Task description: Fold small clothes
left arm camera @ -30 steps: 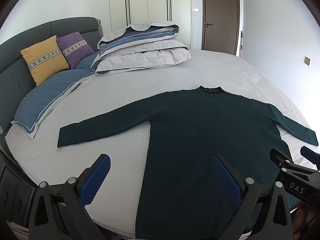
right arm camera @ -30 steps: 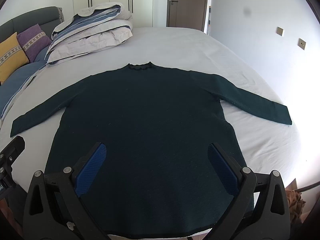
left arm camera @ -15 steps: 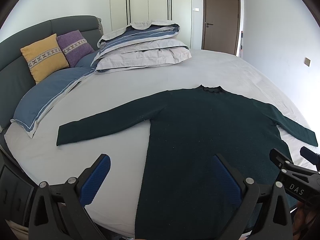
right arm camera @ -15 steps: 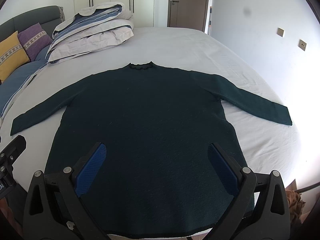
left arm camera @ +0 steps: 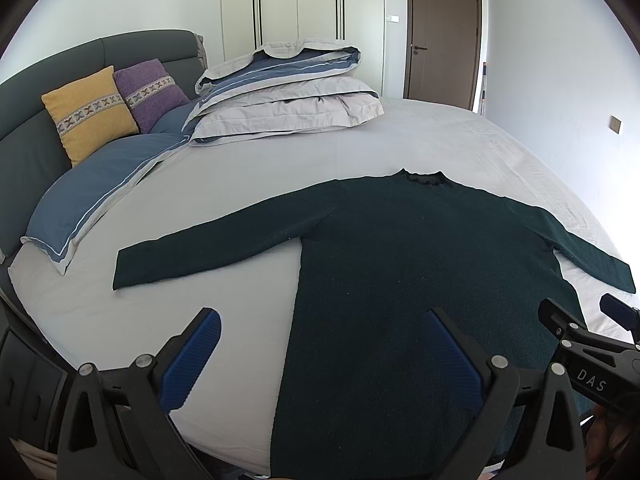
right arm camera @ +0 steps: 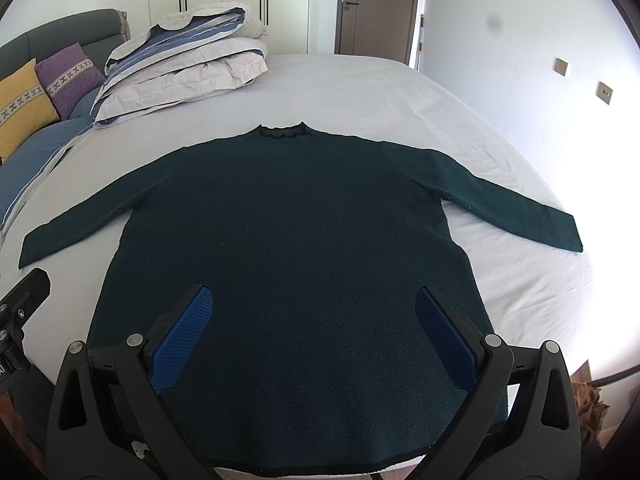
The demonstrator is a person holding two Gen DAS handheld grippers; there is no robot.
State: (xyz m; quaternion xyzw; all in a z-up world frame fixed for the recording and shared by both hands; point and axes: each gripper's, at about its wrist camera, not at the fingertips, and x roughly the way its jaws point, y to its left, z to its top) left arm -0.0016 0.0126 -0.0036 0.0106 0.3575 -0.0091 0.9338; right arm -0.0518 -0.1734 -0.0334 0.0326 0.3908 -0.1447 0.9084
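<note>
While the dark green sweater (right arm camera: 288,248) is lying flat on the bed (right arm camera: 400,92), we are holding both grippers' fingers (right arm camera: 182,334) wide, aiming to pinch each cuff squarely.

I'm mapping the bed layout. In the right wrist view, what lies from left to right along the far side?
Yellow cushion → purple cushion → folded duvet → door → wall switches.
</note>
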